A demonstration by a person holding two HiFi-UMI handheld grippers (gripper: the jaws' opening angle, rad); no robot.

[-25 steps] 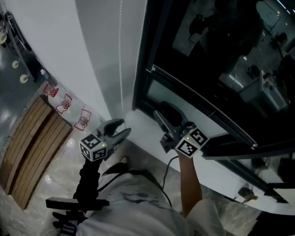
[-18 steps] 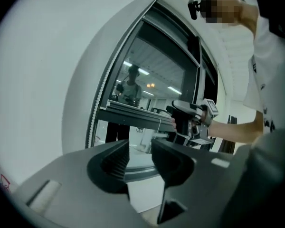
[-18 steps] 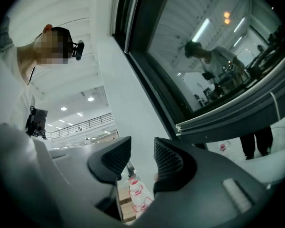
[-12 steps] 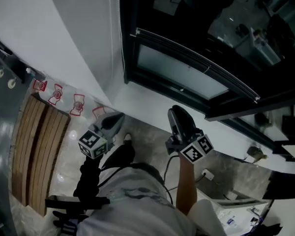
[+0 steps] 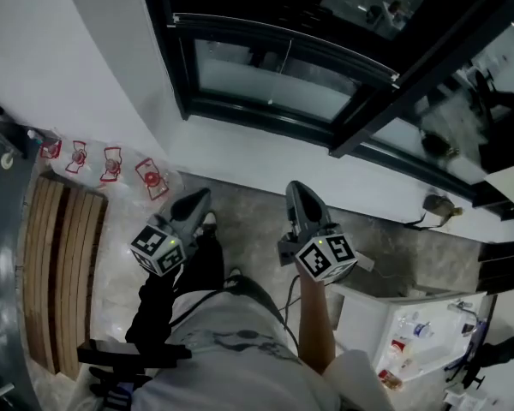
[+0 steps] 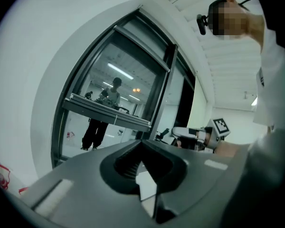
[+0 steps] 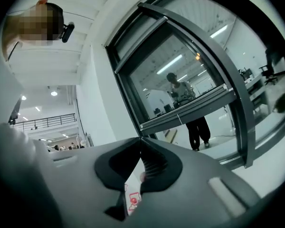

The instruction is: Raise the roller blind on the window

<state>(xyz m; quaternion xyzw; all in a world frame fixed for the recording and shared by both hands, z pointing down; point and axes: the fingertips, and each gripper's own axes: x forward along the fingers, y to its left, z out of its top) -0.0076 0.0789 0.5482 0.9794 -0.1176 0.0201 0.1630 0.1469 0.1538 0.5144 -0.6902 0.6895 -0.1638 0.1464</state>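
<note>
Head view. Left gripper [image 5: 200,198] at lower left of centre, jaws pressed together, nothing between them, tips over marble floor [image 5: 248,229]. Right gripper [image 5: 295,189] just right of centre, jaws likewise closed and empty, tips pointing toward white ledge [image 5: 265,154] below window [image 5: 274,75]. Window across top of frame: dark surround, horizontal bar above a paler lower pane. White surface [image 5: 68,50] at upper left, beside the window surround. Roller blind or wall: not distinguishable. Row of red-printed items [image 5: 111,163] at left along foot of that surface. Slatted wooden bench [image 5: 64,272] just below them. Open white box [image 5: 411,332] with small items at lower right.

Left gripper view. Left gripper [image 6: 142,141] at lower centre, jaws closed tip to tip, empty. Window at centre left, glass bare, reflection of a standing person [image 6: 102,118] across both panes. Marker cube [image 6: 221,126] of right gripper at right of centre.

Right gripper view. Right gripper [image 7: 141,139] at lower centre, jaws closed, nothing held, red print visible through the gap behind the tips. Window at centre and right, glass bare, standing person reflected again.
</note>
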